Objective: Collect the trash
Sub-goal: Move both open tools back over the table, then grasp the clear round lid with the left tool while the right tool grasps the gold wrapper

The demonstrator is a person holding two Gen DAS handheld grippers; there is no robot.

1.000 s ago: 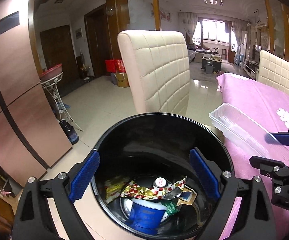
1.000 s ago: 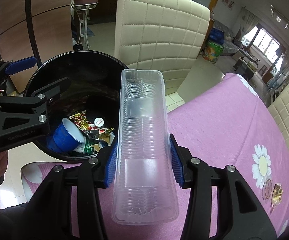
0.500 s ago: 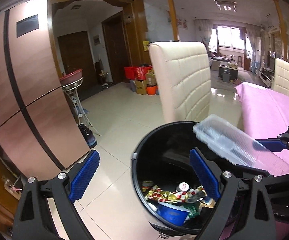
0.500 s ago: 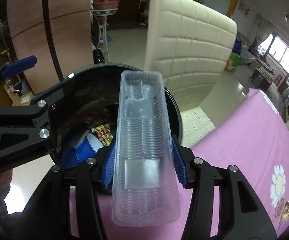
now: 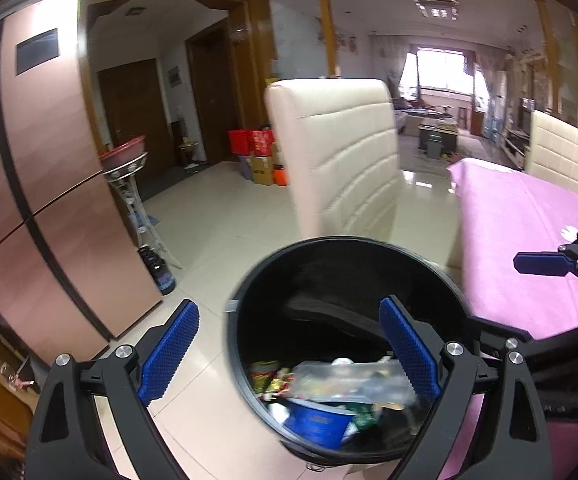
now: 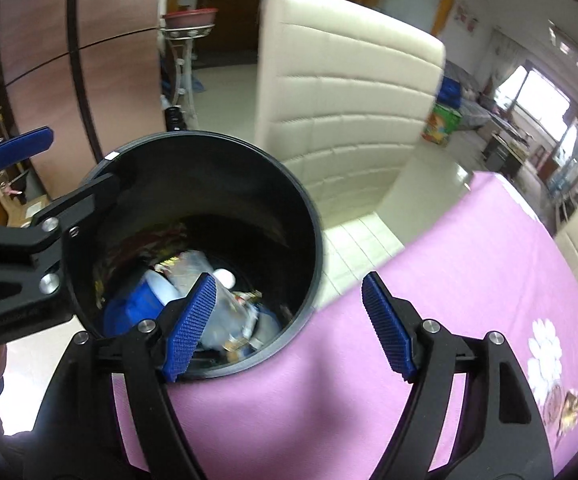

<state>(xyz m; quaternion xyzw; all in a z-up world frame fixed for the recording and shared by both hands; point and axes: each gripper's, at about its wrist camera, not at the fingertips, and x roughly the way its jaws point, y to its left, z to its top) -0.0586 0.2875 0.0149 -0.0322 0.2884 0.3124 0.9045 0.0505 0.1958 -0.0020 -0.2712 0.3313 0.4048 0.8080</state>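
- Trash lies at the bottom of the black bin point(image 6: 209, 168) – a clear plastic tray point(image 5: 349, 376) sits on top of the heap, blurred in both views, with a blue cup point(image 5: 317, 424) and some coloured wrappers point(image 5: 267, 376) beside and under it.
- Bin stands with its round mouth open upward, its rim touching the edge of the worktop point(image 6: 469, 264), which is covered by a pink cloth with a white flower print.
- Right tongs point(image 6: 289, 320) hang over the bin's near rim and the worktop edge, blue pads wide apart and nothing between them; the left pad point(image 6: 191, 324) is over the bin's mouth, the right one over the pink cloth.
- Left tongs point(image 5: 289, 348) are also spread wide and empty – one blue pad is over the floor, the other over the bin's opening, so the bin's wall passes between them without being gripped.
- Beyond the bin stands a cream padded chair point(image 5: 341, 152), its back upright and close to the bin's far side.
- A second cream chair point(image 5: 561, 152) stands at the far side of the worktop.
- To the left is a tall copper-coloured fridge point(image 5: 37, 184), with a wire stand carrying a red basin point(image 5: 123, 152) just beside it on the pale tiled floor point(image 5: 217, 220).
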